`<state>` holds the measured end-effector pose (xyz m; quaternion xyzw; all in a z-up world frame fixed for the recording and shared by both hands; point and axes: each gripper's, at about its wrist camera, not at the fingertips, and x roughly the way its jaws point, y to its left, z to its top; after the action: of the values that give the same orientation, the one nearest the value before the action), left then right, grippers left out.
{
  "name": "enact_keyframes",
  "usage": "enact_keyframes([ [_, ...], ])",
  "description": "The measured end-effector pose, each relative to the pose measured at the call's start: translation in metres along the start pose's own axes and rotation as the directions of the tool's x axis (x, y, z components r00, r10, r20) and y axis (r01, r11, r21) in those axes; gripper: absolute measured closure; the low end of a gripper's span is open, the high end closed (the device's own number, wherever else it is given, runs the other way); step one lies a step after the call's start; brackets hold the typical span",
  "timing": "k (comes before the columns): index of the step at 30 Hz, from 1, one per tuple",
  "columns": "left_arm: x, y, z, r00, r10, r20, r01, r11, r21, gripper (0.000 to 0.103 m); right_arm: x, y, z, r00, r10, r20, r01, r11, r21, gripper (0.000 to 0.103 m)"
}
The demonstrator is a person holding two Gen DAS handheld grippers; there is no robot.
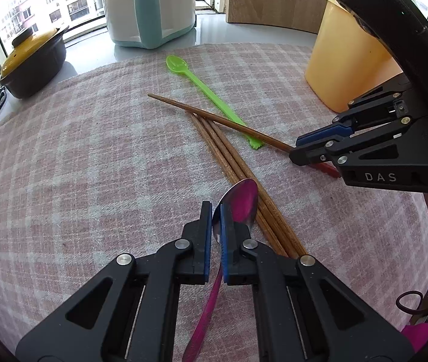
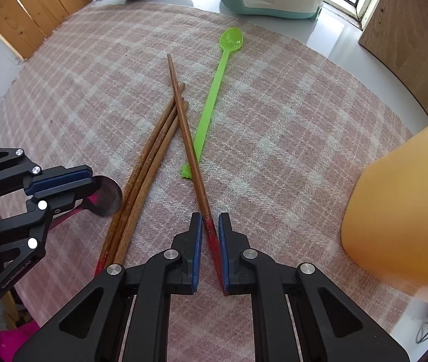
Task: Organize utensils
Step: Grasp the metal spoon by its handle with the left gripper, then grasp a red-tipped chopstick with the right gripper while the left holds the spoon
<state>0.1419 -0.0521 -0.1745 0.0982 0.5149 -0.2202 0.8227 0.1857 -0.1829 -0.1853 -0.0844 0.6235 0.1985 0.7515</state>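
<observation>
The spoon (image 1: 241, 202) sits pinched in the left gripper (image 1: 216, 211), its handle end cut off below. The right gripper (image 2: 211, 226) is closed on one chopstick (image 2: 186, 132), red end hidden between its fingers (image 2: 196, 235). Only the left view shows the pot (image 1: 33, 60) on the desk (image 1: 93, 57).

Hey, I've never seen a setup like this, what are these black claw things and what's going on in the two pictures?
These are two handheld claws, each with a camera looking along its fingers. One picture comes from the left claw, shut on a pink metal spoon. The other comes from the right claw, closed around the red end of one chopstick. On the checked cloth lie three more chopsticks and a green spoon, the held chopstick crossing them. A yellow bin stands at the right.
</observation>
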Motion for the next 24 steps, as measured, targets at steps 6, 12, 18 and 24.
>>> enact_keyframes([
  [6, 0.002, -0.001, 0.001, 1.000, -0.005, -0.012, 0.006, 1.000, 0.003, 0.100, 0.002, 0.002, -0.005, 1.000, 0.006, -0.005, -0.006, 1.000, 0.006, 0.094],
  [12, 0.003, 0.000, -0.002, 0.999, -0.020, -0.027, 0.020, 1.000, 0.007, 0.100, -0.004, 0.000, -0.025, 0.999, 0.034, 0.000, -0.034, 0.998, 0.043, 0.097],
  [18, 0.002, 0.001, -0.005, 0.998, -0.045, -0.038, 0.045, 0.999, -0.003, 0.100, -0.007, -0.005, -0.060, 0.997, 0.076, -0.016, -0.075, 0.994, 0.078, 0.097],
  [24, 0.004, 0.003, -0.001, 0.997, -0.056, -0.050, 0.056, 0.998, -0.005, 0.069, -0.012, 0.000, -0.073, 0.995, 0.092, -0.037, -0.090, 0.994, 0.064, 0.097],
])
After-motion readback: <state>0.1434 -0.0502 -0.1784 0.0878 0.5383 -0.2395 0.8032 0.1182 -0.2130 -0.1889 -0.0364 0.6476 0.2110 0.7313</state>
